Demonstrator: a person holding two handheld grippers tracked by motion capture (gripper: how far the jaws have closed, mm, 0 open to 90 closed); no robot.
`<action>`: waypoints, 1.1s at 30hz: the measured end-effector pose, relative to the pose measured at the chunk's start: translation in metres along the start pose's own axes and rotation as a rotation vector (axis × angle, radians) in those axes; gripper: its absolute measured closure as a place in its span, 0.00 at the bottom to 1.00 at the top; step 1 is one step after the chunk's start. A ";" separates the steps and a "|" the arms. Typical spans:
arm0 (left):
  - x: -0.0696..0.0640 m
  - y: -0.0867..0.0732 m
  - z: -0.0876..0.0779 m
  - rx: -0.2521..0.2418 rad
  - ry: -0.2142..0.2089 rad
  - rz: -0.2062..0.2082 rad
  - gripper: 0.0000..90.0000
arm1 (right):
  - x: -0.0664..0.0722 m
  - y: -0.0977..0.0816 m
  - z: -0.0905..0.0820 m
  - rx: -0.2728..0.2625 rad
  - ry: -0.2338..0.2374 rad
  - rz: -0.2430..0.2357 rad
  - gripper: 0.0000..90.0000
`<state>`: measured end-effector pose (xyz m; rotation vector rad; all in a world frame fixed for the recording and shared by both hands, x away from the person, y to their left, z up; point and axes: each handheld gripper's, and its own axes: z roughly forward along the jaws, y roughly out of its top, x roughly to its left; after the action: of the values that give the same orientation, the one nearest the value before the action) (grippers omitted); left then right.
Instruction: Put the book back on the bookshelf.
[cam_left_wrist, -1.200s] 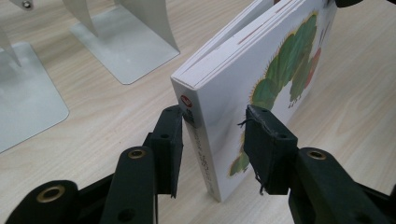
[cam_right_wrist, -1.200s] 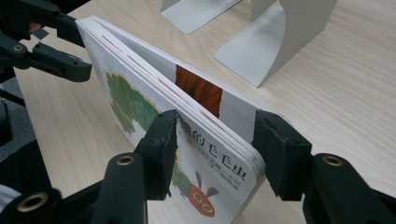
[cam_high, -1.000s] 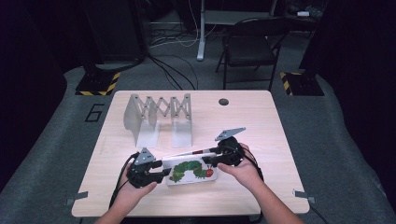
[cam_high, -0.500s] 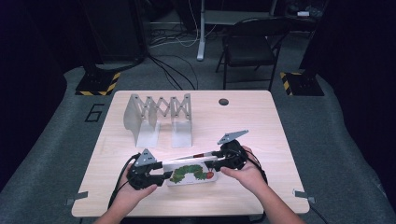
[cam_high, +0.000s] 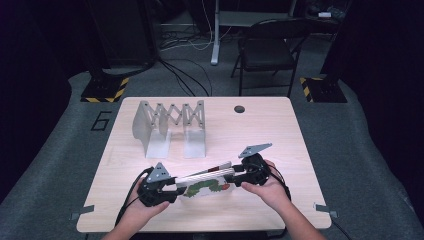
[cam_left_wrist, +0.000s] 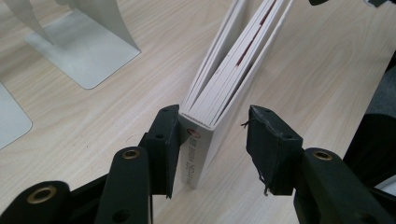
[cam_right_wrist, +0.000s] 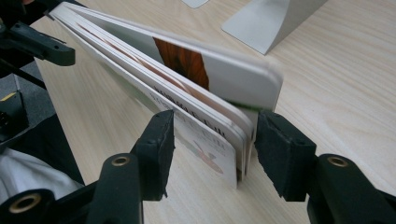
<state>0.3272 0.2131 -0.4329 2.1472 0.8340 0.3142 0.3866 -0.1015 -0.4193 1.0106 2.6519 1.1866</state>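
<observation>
Board book (cam_high: 206, 181) stands on its long edge on the table (cam_high: 280, 130), near my edge, between my two grippers. Long axis runs roughly left-right across the table, right end angled slightly away from me. Spine end is at my left, page end at my right. In the high view the caterpillar cover faces me and the book leans a bit.

Left gripper (cam_left_wrist: 212, 140) straddles the spine end. One of its fingers (cam_left_wrist: 164, 144) touches the cover by the spine; the other stands clear, table showing in the gap. Those fingers have just been closing, with the book between them but not clamped.

Right gripper (cam_right_wrist: 214, 149) straddles the page end. One finger (cam_right_wrist: 282, 154) sits against the outer board or just beside it, can't tell which. The other is off the near cover with a clear gap. Those fingers have just been opening, book between them, not pinched. Pages fan apart slightly at this end.

Room: the metal expanding book rack (cam_high: 170, 127) stands farther back on the table, left of centre and well apart from the book, with bare wood in between. Right half of the table is bare up to the grommet hole (cam_high: 239, 108). Near table edge is close behind my hands.
</observation>
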 end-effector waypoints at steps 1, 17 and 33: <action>-0.001 0.000 0.000 0.004 -0.003 0.005 0.61 | -0.001 -0.001 0.000 0.000 -0.003 0.001 0.53; -0.002 0.014 0.016 -0.001 -0.038 0.017 0.62 | -0.010 -0.010 0.012 0.002 -0.020 0.059 0.56; -0.003 0.030 0.031 0.049 -0.058 0.041 0.62 | -0.013 -0.015 0.016 -0.052 -0.023 0.088 0.56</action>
<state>0.3528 0.1788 -0.4307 2.2106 0.7731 0.2539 0.3933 -0.1064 -0.4435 1.1366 2.5697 1.2450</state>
